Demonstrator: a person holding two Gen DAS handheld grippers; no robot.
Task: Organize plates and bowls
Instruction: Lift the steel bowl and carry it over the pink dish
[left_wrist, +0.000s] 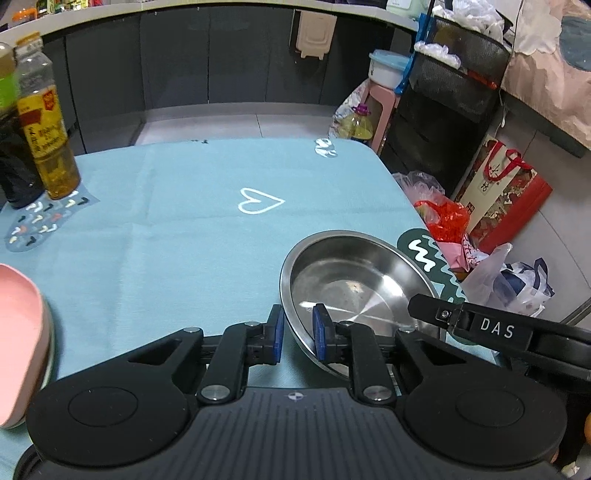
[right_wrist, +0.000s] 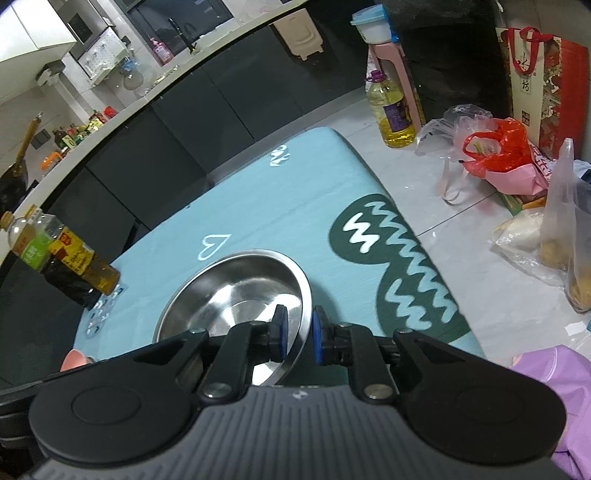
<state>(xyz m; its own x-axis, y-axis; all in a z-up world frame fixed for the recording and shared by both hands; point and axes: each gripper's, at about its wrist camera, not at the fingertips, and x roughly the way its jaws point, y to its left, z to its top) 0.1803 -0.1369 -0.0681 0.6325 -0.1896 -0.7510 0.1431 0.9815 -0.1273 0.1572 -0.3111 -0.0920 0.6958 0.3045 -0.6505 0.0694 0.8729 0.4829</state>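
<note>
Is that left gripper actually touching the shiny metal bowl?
Cannot tell. In the left wrist view the left gripper straddles the metal bowl rim, with slivers of gap beside both blue pads.
</note>
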